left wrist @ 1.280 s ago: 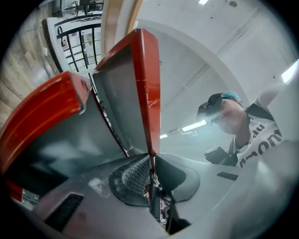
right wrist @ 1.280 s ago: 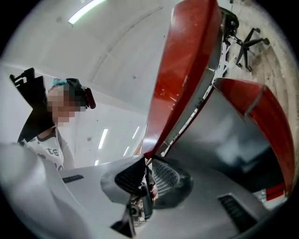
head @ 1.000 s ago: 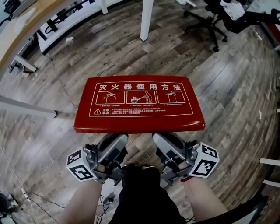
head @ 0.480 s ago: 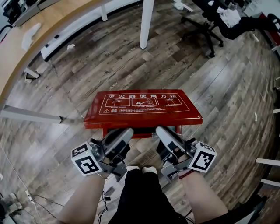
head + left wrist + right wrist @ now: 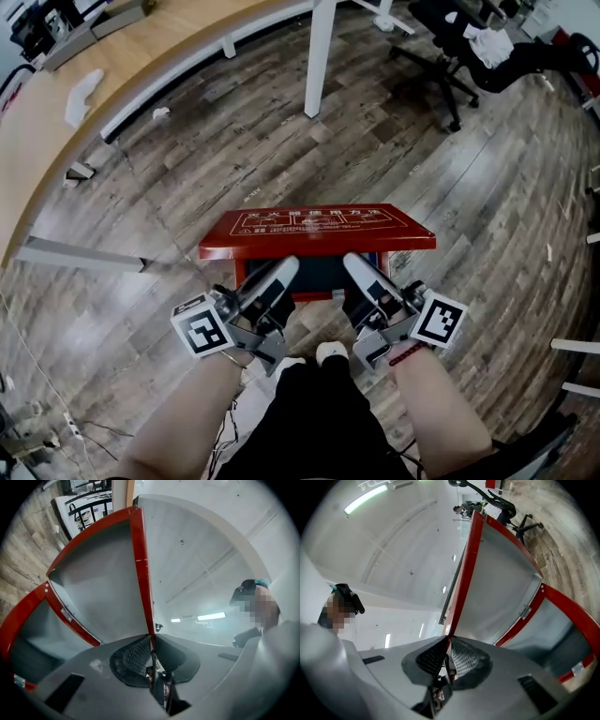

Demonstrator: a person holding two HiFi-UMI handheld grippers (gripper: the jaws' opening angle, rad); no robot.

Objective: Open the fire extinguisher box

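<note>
A red fire extinguisher box stands on the wood floor in the head view, its dark inside showing. Its lid, printed with white instructions, is tilted up at the front and seen almost edge-on. My left gripper is shut on the lid's front edge left of the middle, my right gripper right of the middle. In the left gripper view the lid's red edge runs into my left gripper. In the right gripper view the lid's edge is pinched in my right gripper, beside the box rim.
A long wooden desk curves along the upper left, with a white leg behind the box. An office chair stands at the upper right. The person's knees are close to the box's front. Cables lie at the lower left.
Both grippers have risen with the lid's front edge. The lid has swung from lying flat to tilted steeply up, and the box's inside has come into view.
</note>
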